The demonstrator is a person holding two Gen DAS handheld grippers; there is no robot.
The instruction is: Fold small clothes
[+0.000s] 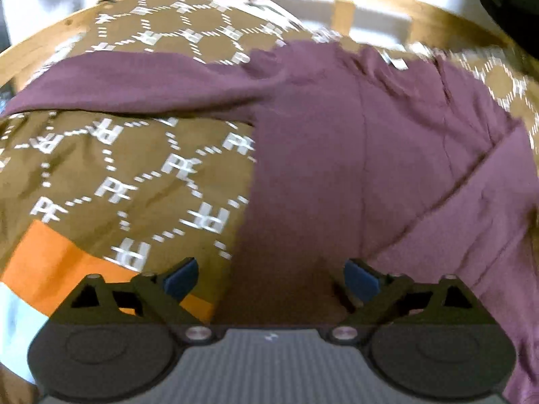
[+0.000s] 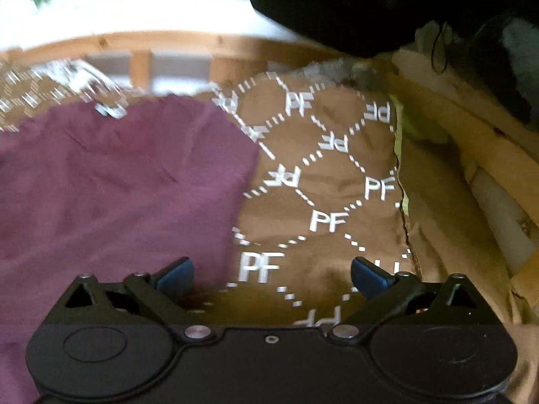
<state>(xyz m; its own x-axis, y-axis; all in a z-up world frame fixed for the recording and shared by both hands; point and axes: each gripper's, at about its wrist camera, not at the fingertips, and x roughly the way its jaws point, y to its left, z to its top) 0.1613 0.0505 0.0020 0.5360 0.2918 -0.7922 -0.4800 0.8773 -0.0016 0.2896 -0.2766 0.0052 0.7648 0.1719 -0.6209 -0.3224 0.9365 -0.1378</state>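
Maroon garment [image 1: 337, 155] lies spread flat on the brown patterned bedspread [image 1: 134, 175], one sleeve stretched out to its left, another part folded over its right side. Left gripper [image 1: 271, 277] hovers over the garment's near edge, jaws spread wide, nothing between them. Right gripper [image 2: 272, 276] sits just right of the garment over bare bedspread, jaws spread, empty. Wooden bed rail [image 2: 175, 42] runs beyond the garment.
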